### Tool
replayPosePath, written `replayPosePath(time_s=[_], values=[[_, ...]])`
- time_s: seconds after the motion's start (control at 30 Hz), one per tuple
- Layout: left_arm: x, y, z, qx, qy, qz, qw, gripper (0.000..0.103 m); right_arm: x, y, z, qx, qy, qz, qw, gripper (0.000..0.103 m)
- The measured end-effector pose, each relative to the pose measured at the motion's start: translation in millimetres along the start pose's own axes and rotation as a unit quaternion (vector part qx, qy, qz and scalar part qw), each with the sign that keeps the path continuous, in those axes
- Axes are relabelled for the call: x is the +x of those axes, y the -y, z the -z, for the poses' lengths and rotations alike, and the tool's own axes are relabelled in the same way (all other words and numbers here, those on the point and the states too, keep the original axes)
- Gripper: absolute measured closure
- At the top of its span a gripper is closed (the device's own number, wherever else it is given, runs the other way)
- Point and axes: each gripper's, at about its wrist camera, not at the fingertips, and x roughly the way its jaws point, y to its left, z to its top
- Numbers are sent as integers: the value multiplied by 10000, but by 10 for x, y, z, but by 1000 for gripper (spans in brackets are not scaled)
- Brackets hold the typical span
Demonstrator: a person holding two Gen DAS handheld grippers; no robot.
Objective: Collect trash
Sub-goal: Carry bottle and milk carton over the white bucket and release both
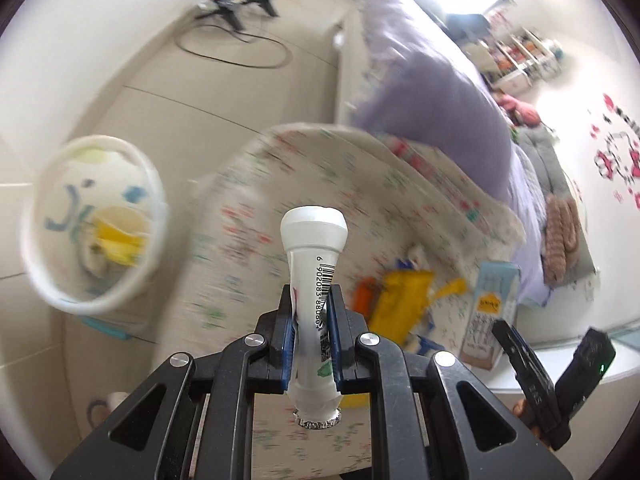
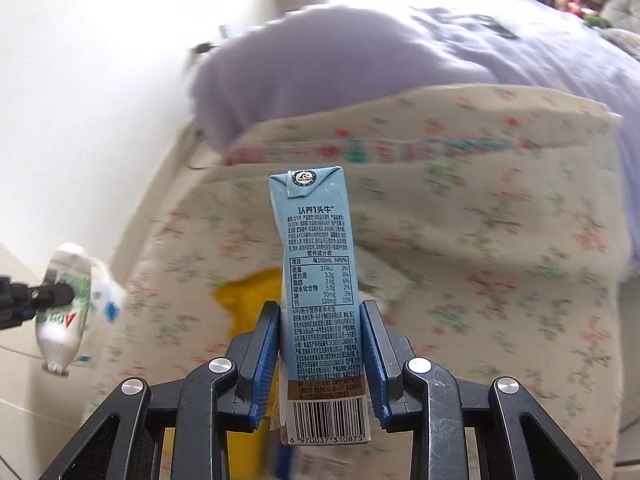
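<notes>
My left gripper point(image 1: 313, 300) is shut on a small white plastic drink bottle point(image 1: 314, 256), held upside down above the bed's corner; the bottle also shows at the left of the right wrist view point(image 2: 66, 308). My right gripper point(image 2: 320, 312) is shut on a light blue milk carton point(image 2: 318, 264), held upright over the floral sheet; the carton shows at the right of the left wrist view point(image 1: 490, 312). A white trash bin point(image 1: 94, 220) with yellow and white trash inside stands on the floor to the left. A yellow wrapper point(image 1: 404, 300) and an orange scrap point(image 1: 362, 292) lie on the bed.
The bed has a floral sheet point(image 2: 500, 240) and a purple duvet point(image 1: 436, 92). Black cables and a tripod base point(image 1: 240, 8) lie on the tiled floor far off. A wall with pink stickers point(image 1: 616, 156) is at the right.
</notes>
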Motion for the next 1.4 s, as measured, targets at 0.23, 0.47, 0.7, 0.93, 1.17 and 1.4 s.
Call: replayPosePath(time_s=[0.23, 0.47, 0.7, 0.93, 1.17, 1.4], values=[[-484, -872, -319, -627, 390, -537, 9958, 88, 181, -464, -120, -119, -139, -638, 9978, 68], [-343, -1431, -411, -1010, 116, -967, 9901, 88, 584, -1181, -122, -409, -484, -1158, 9913, 68], [-214, -1574, -496, -1060, 47, -1156, 9876, 87, 1110, -1947, -97, -528, -942, -1624, 9808, 68], [-13, -1749, -582, -1272, -33, -1270, 9837, 87, 1546, -2650, -67, -789, -1286, -1967, 9688, 68], [30, -1826, -631, -1391, 32, -1435, 9798, 87, 1956, -3048, 47, -853, -1491, -2073, 9631, 68], [60, -1878, -660, -1461, 32, -1554, 9770, 87, 2335, -3175, 162, -867, -1635, -2046, 9612, 67]])
